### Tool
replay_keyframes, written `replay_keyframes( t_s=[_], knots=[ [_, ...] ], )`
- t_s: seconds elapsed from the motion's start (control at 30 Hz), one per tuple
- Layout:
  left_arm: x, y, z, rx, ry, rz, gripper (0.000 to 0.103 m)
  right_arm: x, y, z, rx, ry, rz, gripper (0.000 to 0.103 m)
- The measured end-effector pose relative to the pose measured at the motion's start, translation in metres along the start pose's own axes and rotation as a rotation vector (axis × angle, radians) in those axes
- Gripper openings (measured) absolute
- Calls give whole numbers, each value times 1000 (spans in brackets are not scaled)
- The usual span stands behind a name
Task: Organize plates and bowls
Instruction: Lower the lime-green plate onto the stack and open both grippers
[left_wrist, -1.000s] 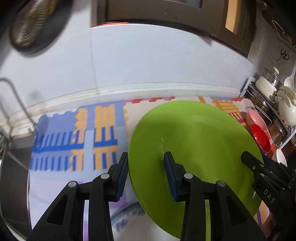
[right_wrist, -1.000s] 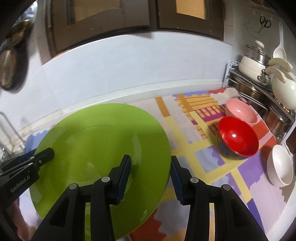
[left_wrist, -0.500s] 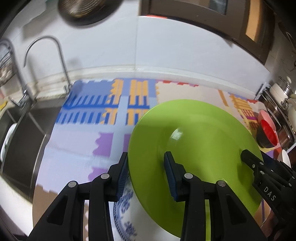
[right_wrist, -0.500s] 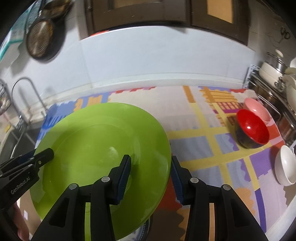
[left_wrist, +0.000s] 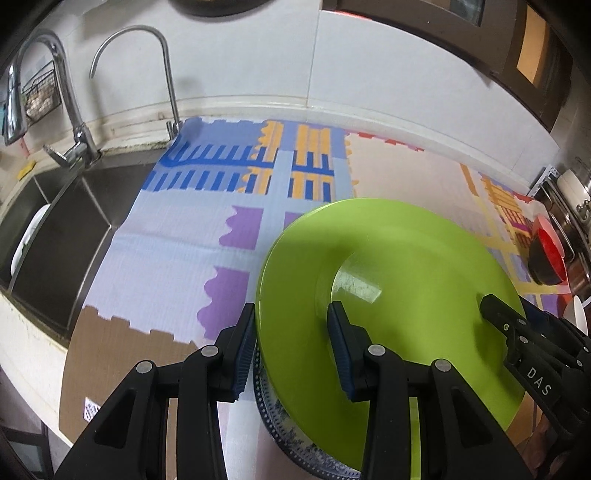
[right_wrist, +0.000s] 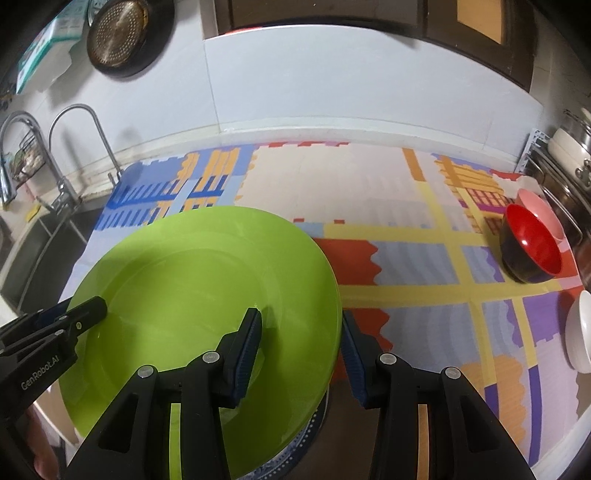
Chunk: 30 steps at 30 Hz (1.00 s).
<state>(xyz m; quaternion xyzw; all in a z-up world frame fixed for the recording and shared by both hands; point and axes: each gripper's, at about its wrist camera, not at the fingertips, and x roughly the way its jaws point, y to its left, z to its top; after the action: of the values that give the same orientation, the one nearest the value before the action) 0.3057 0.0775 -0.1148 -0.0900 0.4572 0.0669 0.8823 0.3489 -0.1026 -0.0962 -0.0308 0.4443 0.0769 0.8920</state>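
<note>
Since the earlier frames both grippers have carried the green plate (left_wrist: 399, 280) leftward toward the sink (left_wrist: 55, 229). It hangs just above a blue-patterned plate (left_wrist: 295, 443) on the near tabletop (left_wrist: 155, 258). The left gripper (left_wrist: 291, 347) and right gripper (right_wrist: 301, 343) each have jaws pinching opposite rims. Judgement: lower level, release together. Legible: "GenRobot.AI", "DAS".

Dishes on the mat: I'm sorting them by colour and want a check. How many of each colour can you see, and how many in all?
Green plate, held at opposite edges by both grippers: 1
Blue-patterned plate under it, mostly hidden: 1
Red bowl: 1
Pink bowl behind the red one: 1
White bowl, cut off by the frame edge: 1
Total: 5
</note>
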Motion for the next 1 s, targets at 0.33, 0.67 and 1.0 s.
replay_keyframes(
  t_s=[0.33,0.67,1.0],
  knots=[
    [12,6,-16,-19,59,9,38,12,5,-13,-26,61,7,43],
    [22,5,-26,-12,112,12,39,24,5,-21,-44,121,6,43],
    [29,5,-33,9,145,21,38,33,8,-30,-93,184,-4,46]
  ],
)
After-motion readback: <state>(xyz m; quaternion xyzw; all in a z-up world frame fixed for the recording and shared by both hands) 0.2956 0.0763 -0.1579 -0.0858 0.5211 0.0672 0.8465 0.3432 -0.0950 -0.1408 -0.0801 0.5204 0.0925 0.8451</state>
